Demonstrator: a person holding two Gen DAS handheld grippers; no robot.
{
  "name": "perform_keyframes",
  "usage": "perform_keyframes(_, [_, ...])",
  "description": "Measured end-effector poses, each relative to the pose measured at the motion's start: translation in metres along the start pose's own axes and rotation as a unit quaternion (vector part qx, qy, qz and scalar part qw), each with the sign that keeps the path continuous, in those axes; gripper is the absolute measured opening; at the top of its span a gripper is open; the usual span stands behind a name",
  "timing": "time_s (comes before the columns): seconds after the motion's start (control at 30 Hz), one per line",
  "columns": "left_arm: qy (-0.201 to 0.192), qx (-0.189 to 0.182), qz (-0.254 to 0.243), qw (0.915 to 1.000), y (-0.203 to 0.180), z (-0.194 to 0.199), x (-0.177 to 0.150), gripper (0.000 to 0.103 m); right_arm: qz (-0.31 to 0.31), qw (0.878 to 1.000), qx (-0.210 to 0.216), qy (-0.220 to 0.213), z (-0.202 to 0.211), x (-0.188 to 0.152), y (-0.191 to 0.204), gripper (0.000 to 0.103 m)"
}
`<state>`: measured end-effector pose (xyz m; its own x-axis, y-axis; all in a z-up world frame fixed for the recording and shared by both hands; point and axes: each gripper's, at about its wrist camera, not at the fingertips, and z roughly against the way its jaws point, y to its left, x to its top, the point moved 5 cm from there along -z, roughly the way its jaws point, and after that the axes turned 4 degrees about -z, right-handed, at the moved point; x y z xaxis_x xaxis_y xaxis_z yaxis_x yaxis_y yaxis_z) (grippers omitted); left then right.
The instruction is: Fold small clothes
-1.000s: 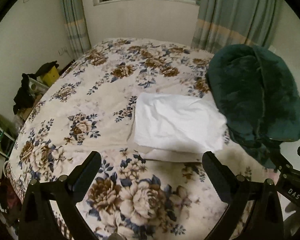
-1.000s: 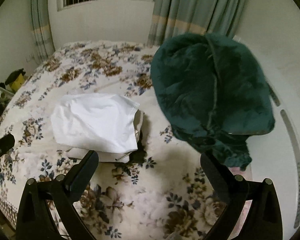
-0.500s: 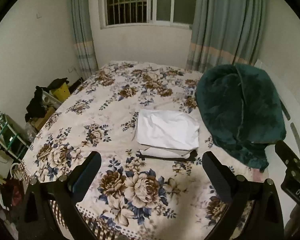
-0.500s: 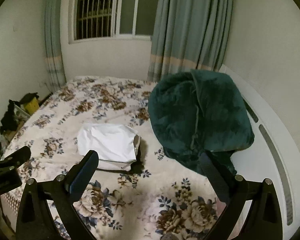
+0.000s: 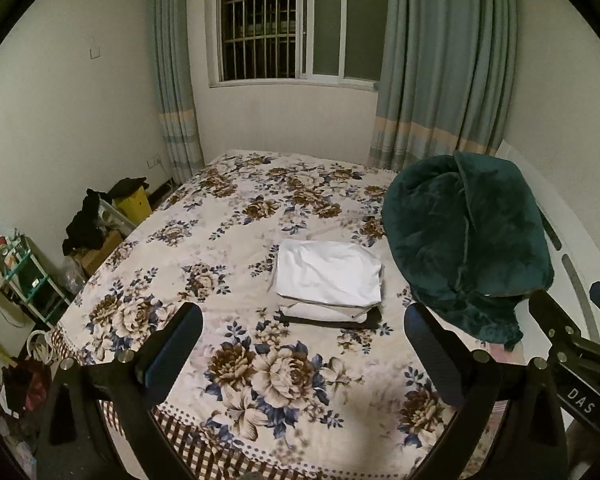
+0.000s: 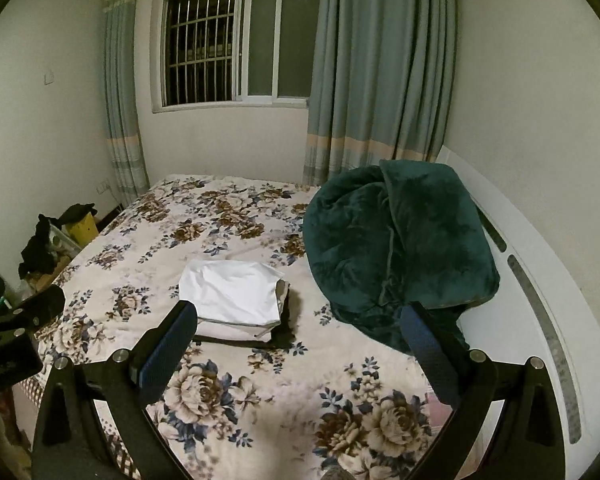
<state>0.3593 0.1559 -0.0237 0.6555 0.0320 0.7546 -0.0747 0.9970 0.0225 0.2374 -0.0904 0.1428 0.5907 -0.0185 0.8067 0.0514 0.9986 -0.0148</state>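
Two black tongs, left tongs [image 5: 302,344] and right tongs [image 6: 300,344], hang spread wide, holding nothing. Past them, on the flowery bed cover [image 5: 236,240], sits a neat folded pile of white small clothes [image 5: 330,276]. Folding looks done. Farther right lies a fluffy dark green blanket [image 5: 460,236].

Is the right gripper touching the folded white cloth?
Apart. The right wrist view shows the open right gripper held back from the folded white cloth, floral bedspread between.

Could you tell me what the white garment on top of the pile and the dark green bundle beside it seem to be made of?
White garment: probably thin, smooth woven or cotton-like fabric; matte, with soft creases. Dark green bundle: probably plush fleece or velvety blanket; a patchy sheen and thick rounded folds suggest pile.
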Motion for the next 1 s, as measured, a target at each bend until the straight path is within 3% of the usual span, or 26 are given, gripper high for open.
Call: perform_keyframes(1.0, [-0.011, 0.011, 0.013, 0.9998, 0.007, 0.030, -0.011, 0.103, 0.009, 1.000, 0.015, -0.008, 0.014, 0.002, 0.009, 0.103])
